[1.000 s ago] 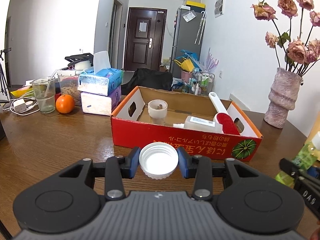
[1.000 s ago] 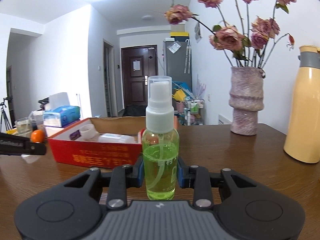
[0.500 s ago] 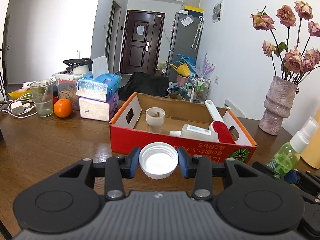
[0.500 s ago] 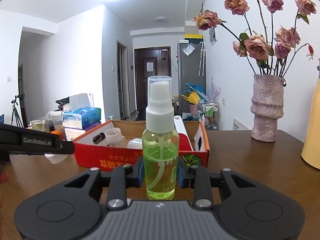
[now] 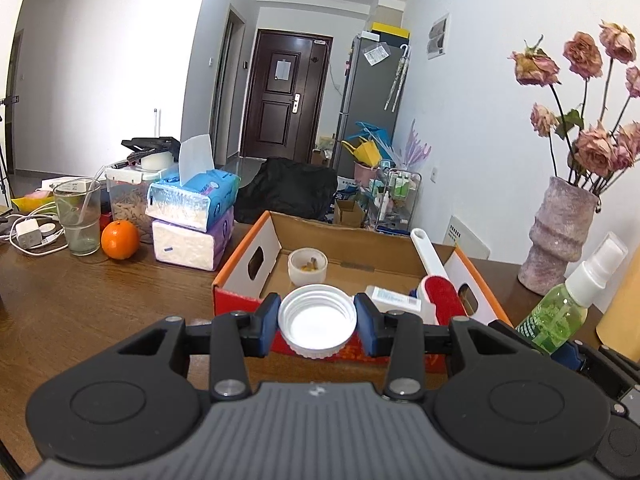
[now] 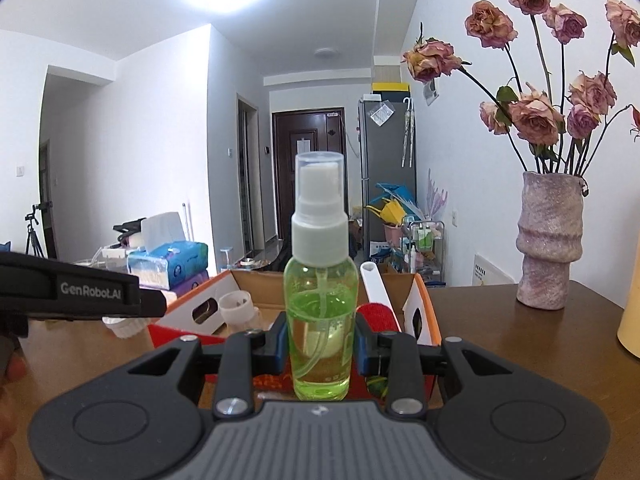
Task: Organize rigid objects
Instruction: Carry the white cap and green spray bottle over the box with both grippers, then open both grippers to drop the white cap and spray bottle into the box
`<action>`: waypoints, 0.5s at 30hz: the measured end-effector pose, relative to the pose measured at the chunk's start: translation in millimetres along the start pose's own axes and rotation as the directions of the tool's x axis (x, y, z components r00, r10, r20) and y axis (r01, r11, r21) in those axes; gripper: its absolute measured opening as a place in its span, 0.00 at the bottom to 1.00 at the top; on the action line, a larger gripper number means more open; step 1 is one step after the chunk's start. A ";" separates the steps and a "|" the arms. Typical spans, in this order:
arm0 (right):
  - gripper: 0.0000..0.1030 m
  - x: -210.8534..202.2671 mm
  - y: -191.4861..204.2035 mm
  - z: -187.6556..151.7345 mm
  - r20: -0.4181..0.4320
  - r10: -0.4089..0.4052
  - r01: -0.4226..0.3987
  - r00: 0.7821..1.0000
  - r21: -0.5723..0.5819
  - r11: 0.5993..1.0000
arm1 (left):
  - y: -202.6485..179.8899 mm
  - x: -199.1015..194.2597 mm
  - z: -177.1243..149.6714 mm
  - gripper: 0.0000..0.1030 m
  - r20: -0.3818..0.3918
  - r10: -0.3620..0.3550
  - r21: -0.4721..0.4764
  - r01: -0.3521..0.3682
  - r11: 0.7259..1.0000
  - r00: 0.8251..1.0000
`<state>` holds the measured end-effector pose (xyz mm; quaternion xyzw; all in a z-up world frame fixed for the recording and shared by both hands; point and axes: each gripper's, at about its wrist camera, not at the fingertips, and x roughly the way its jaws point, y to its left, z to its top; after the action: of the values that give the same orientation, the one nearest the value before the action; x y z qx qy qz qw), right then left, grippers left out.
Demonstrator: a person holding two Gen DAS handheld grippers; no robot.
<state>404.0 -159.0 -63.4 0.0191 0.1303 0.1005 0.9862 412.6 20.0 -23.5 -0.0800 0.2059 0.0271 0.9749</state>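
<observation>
My left gripper (image 5: 317, 322) is shut on a white screw cap (image 5: 317, 321), held inner side up just before the near wall of the red cardboard box (image 5: 240, 304). My right gripper (image 6: 321, 340) is shut on a green spray bottle (image 6: 320, 300) with a white pump top, upright, close to the box (image 6: 424, 308). That bottle (image 5: 568, 304) also shows at the right of the left wrist view. Inside the box lie a small white cup (image 5: 307, 266), a white tube (image 5: 390, 298) and a red-headed lint brush (image 5: 438, 292).
Left of the box stand stacked tissue packs (image 5: 192, 216), an orange (image 5: 120, 239), a glass (image 5: 78, 216) and a charger with cables (image 5: 30, 236). A pink vase of dried roses (image 5: 560, 236) and a yellow flask (image 6: 630, 312) stand to the right on the wooden table (image 5: 80, 300).
Both grippers have moved toward the box and risen a little, each keeping its grip. The right gripper with the bottle has come further into the left wrist view.
</observation>
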 end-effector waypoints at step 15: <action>0.29 40.5 -13.2 15.1 -0.005 -0.012 0.013 1.000 0.032 0.999 | -10.1 34.4 25.3 0.40 0.011 -0.003 -0.003 0.003 1.000 1.000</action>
<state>448.8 -163.8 -59.9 0.0338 0.1345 0.0923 0.9860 454.9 15.0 -13.2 -0.0815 0.2004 0.0263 0.9760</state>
